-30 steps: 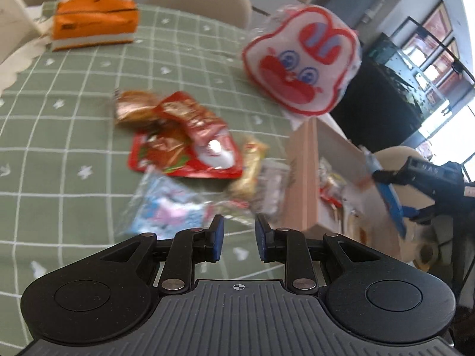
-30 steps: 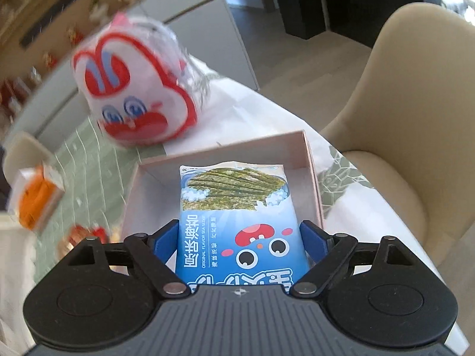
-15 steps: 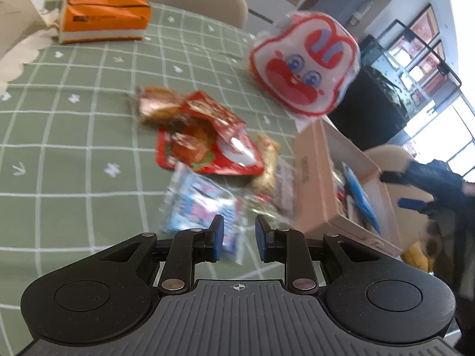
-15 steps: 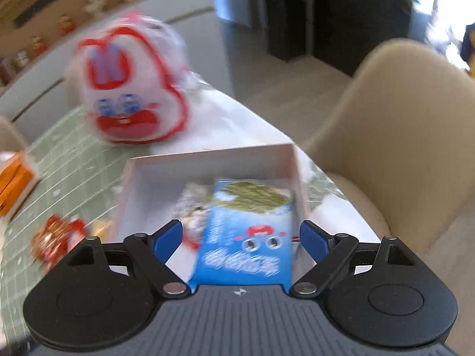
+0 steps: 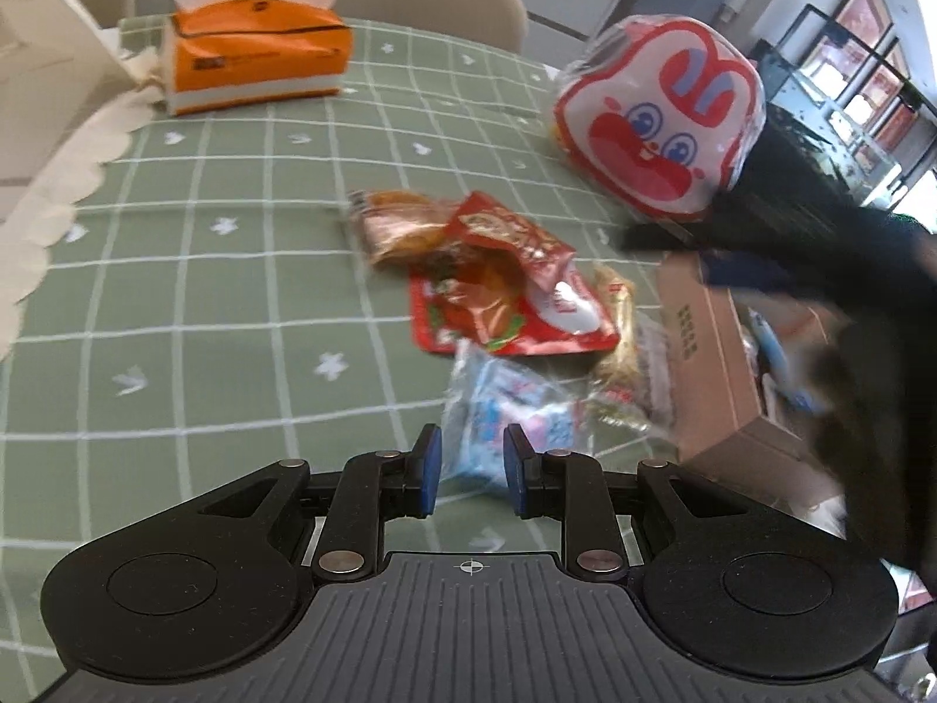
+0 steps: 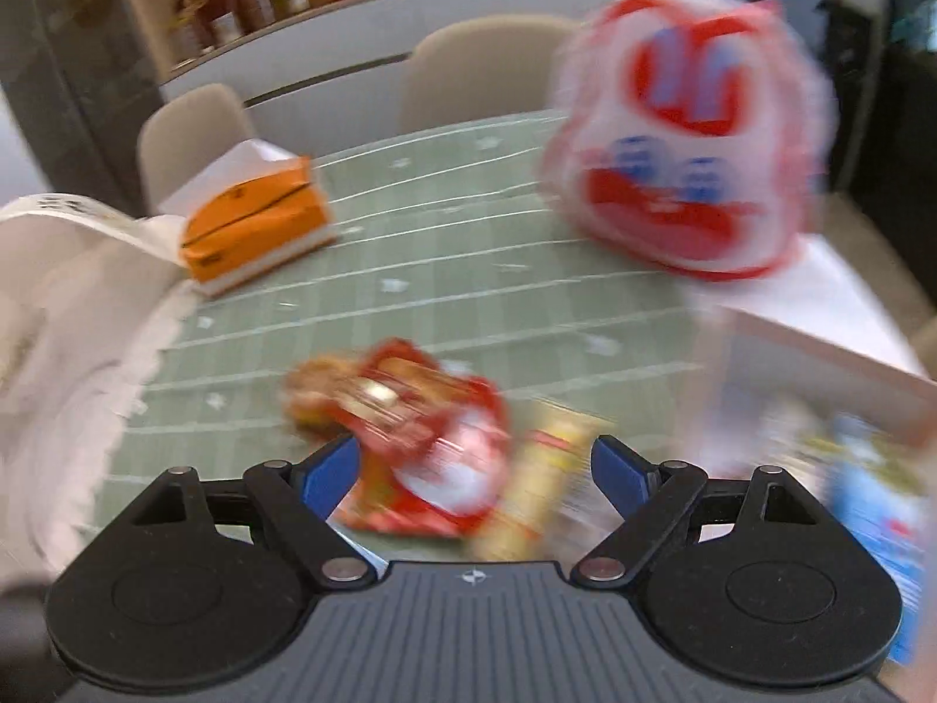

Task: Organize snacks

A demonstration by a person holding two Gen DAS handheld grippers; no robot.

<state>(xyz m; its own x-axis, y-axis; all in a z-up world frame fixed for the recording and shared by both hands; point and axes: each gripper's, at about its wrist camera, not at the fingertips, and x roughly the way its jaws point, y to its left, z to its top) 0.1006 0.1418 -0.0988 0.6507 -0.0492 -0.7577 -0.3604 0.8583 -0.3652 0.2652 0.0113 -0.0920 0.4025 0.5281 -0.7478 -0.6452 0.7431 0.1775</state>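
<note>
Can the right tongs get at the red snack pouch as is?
Probably yes. The right tongs are open and empty, with the red snack pouch lying uncovered on the tablecloth just ahead; a yellow packet crowds one side.

Left gripper: matte black body with a ribbed grey-black central deck bearing a small white crosshair mark; two round housings with circular recesses flank it. Black link arms are pinned by silver rivets. Fingers carry blue pads. Right gripper: identical construction, same crosshair mark, silver rivets, blue-padded fingers.
</note>
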